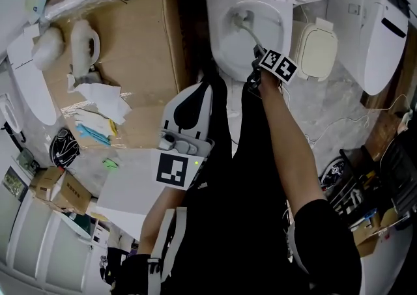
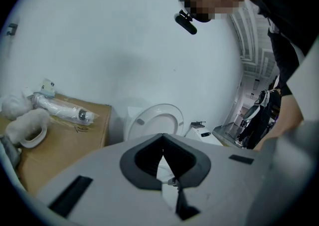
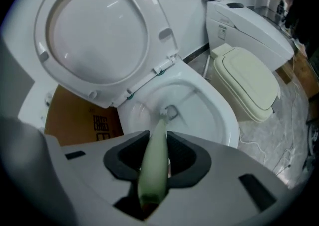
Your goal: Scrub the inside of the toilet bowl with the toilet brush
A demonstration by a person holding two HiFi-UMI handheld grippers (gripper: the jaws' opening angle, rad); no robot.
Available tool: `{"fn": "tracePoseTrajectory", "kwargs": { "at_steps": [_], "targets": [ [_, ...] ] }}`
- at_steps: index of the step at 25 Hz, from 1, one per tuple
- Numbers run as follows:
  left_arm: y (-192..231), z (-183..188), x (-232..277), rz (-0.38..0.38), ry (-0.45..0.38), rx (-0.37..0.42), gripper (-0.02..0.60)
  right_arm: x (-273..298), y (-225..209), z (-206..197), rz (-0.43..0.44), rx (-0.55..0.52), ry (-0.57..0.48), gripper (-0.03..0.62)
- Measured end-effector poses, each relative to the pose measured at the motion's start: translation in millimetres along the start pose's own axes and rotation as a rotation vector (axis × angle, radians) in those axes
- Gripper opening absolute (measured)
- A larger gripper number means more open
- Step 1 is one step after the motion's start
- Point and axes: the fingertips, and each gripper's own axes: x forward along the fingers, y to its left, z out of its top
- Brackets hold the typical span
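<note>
Slippage is the main risk: the right gripper [image 3: 154,159] is clamped near the end of the 1 pale green plastic toilet brush [image 3: 156,137]. Its bristle head sits ahead of and below that gripper inside the 1 open white ceramic toilet bowl [image 3: 227,122], so a hard push on the glazed wall could twist the handle or flick water out. Of the 2 grippers, the left gripper [image 2: 164,164] has its jaws together on nothing.
</note>
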Motion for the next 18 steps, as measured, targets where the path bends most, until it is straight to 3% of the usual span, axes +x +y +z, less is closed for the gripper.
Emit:
{"fn": "tracePoseTrajectory", "kwargs": {
  "at_steps": [4,9,18],
  "targets": [
    [-4,-1,1,0.023,-0.013,-0.016,0.008,-5,-13,-17,-0.003,-0.186,0.102,0.12],
    [-14,-3,7,0.038,-0.028,-0.035,0.008,-17,-39,-30,-0.014,-0.33,0.184,0.12],
    [-28,-3,24,0.051,-0.033,-0.053,0.008,-28,-77,-3,-0.071,-0.666,0.25,0.12]
  ]
}}
